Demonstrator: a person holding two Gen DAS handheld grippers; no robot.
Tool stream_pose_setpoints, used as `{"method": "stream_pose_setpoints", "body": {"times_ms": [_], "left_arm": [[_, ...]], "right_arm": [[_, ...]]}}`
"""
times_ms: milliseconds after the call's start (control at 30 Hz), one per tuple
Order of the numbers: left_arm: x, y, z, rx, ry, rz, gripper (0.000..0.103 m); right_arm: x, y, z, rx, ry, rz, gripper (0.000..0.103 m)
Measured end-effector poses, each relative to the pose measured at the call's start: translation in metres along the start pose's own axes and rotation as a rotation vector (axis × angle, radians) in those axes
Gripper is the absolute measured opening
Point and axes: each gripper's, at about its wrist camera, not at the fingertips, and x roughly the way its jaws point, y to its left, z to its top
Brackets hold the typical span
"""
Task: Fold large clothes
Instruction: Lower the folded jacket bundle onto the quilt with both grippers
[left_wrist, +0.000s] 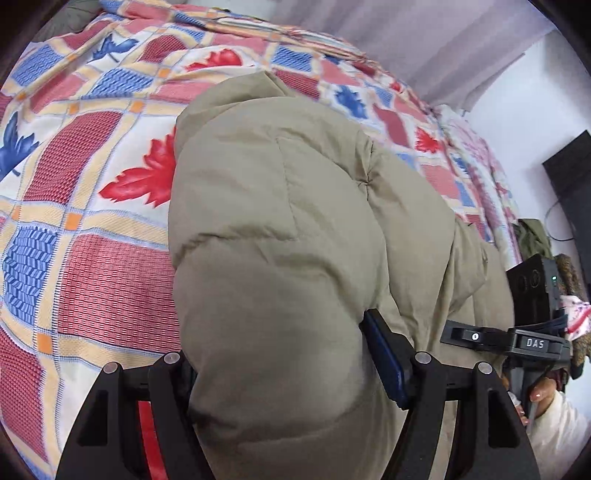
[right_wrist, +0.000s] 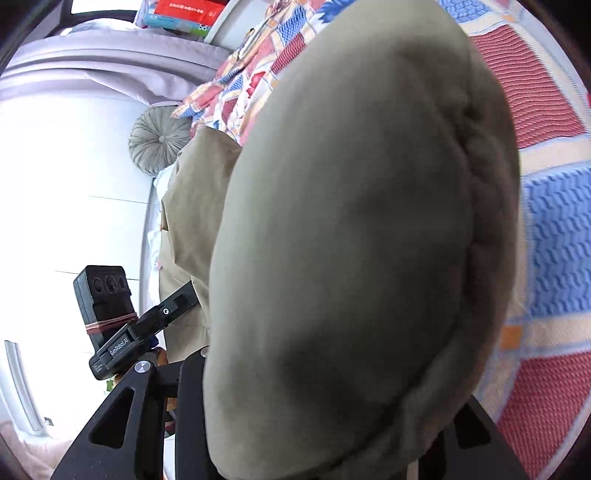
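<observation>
Item: one padded jacket (left_wrist: 280, 206), khaki-olive, quilted, lying on our bed's patterned bedspread (left_wrist: 92, 280) of red and blue leaf squares.

Location relative to jaws: a thick puffed fold fills the gap of our left gripper (left_wrist: 280, 369) and runs forward from it across the bedspread. A second bulge of the same jacket (right_wrist: 351, 240) fills the gap of our right gripper (right_wrist: 332, 424) and blocks most of that camera's forward view.

Jaw state, left: clamped on the jacket, the blue-padded finger (left_wrist: 386, 362) pressed into its side, the other finger hidden behind fabric. Jaw state, right: both black fingers flank the bulge and press against it; we judge it clamped on the jacket as well, though the pads themselves are covered.

Also seen: to the right of our left jaws, the right gripper (left_wrist: 517, 343) with its black camera block. To the left of our right jaws, the left gripper (right_wrist: 147, 325), and beyond it a round pleated cushion (right_wrist: 160, 142).

Handling, our judgement: soft, bulky, springy filling; light for its size; smooth shell likely slippery, so a shallow pinch may slide off. Best hold: deep bites over seams or hem, both jaws level along one edge.
</observation>
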Motion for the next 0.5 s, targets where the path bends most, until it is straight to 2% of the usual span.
{"method": "stream_pose_setpoints", "body": {"times_ms": [133, 267, 500], "left_arm": [[0.016, 0.014, -0.008, -0.006, -0.001, 0.028, 0.078], [0.024, 0.010, -0.016, -0.007, -0.010, 0.058, 0.081], [0.012, 0.005, -0.022, -0.025, -0.013, 0.111, 0.083]], "right_arm": [[0.019, -0.007, -0.002, 0.020, 0.000, -0.057, 0.044], [0.028, -0.004, 0.002, 0.055, -0.005, -0.109, 0.055], [0.009, 0.028, -0.009, 0.012, -0.027, -0.280, 0.058]]}}
